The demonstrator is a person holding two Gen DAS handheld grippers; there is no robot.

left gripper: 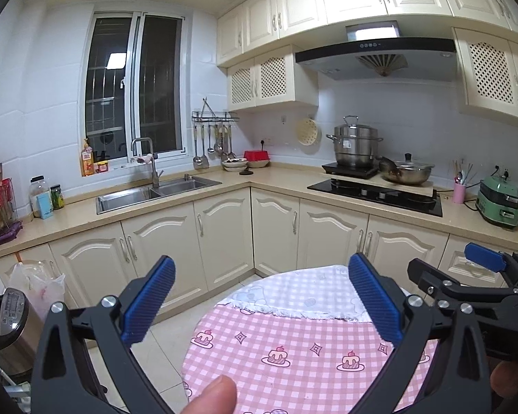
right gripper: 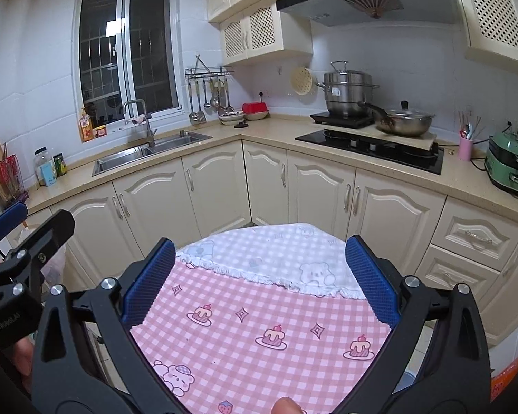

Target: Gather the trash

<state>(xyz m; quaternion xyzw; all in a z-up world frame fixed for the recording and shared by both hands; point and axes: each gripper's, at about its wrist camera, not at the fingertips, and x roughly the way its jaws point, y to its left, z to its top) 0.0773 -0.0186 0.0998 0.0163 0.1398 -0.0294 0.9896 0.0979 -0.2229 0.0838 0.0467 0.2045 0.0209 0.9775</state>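
Above the round table [left gripper: 224, 372], with its pink gingham cake-print cloth, both claws hang side by side, pointing toward the kitchen corner. The left gripper [left gripper: 260, 302] has its blue ribbed pads spread wide with nothing between them; the right gripper [right gripper: 259, 281] is just as wide apart and equally empty.

No loose trash shows on the stretch of table in view. All that lies there is a white bear-print cloth with a fringed edge [right gripper: 276, 258], draped over the far side of the tabletop. The likeliest destination, by my reading, is the steel bin [left gripper: 12, 324] on the floor to the left, with a white plastic bag [left gripper: 38, 284] hanging just behind it against the base cabinets.

The main risks I see:
- With no rubbish in sight, a claw could close on the fringed cloth by mistake and drag it off the table.
- The two grippers sit close together; the right one's finger shows at the edge of the left camera's view, so a swing toward the bin could knock them together.
- Thin scraps, if any lie nearer the person and out of frame, could slip between such wide pads.
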